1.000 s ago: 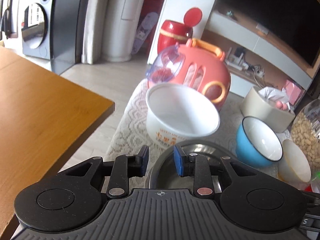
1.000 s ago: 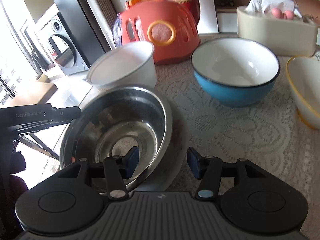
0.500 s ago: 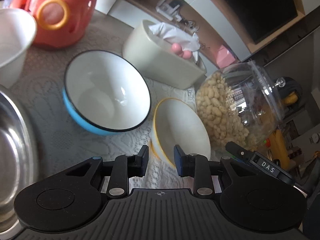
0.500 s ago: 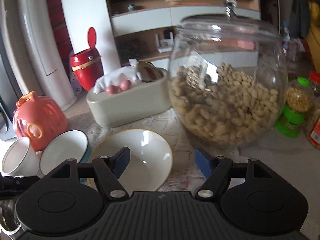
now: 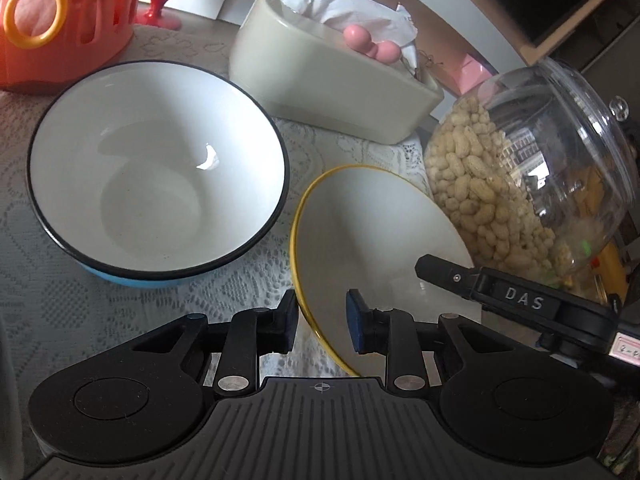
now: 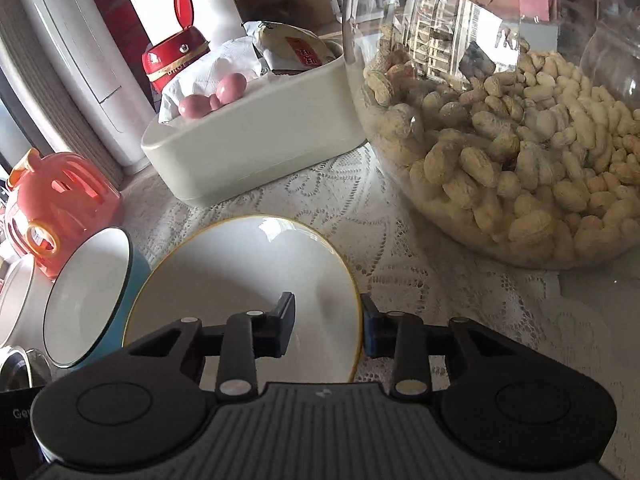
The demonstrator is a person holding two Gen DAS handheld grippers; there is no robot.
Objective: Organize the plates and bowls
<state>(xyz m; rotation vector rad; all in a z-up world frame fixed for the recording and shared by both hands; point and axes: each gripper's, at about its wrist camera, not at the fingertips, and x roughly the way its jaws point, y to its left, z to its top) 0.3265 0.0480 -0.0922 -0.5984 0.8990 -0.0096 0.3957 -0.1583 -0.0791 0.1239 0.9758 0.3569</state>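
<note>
A white bowl with a yellow rim (image 5: 372, 232) sits on the lace cloth, leaning toward the peanut jar. My left gripper (image 5: 322, 324) straddles its near left rim. Its jaws are closing; the left pad is close to the rim and a gap still shows at the right pad. My right gripper (image 6: 326, 320) straddles the right rim of the same bowl (image 6: 240, 280) with its jaws closing: the outer blue pad lies against the rim and the other finger is inside the bowl. One of its fingers (image 5: 440, 270) shows in the left wrist view. A blue bowl (image 5: 152, 184) stands just left.
A big glass jar of peanuts (image 6: 500, 160) stands close on the right. A cream tissue box (image 5: 320, 80) is behind the bowls and an orange plastic container (image 5: 60, 20) is at the far left. A white cup (image 6: 16, 300) stands beyond the blue bowl (image 6: 88, 292).
Both grippers swung right, away from the steel bowl and white cup, to the yellow-rimmed bowl. The right jaws spread wide, then narrowed around the bowl's rim. The left jaws barely changed.
</note>
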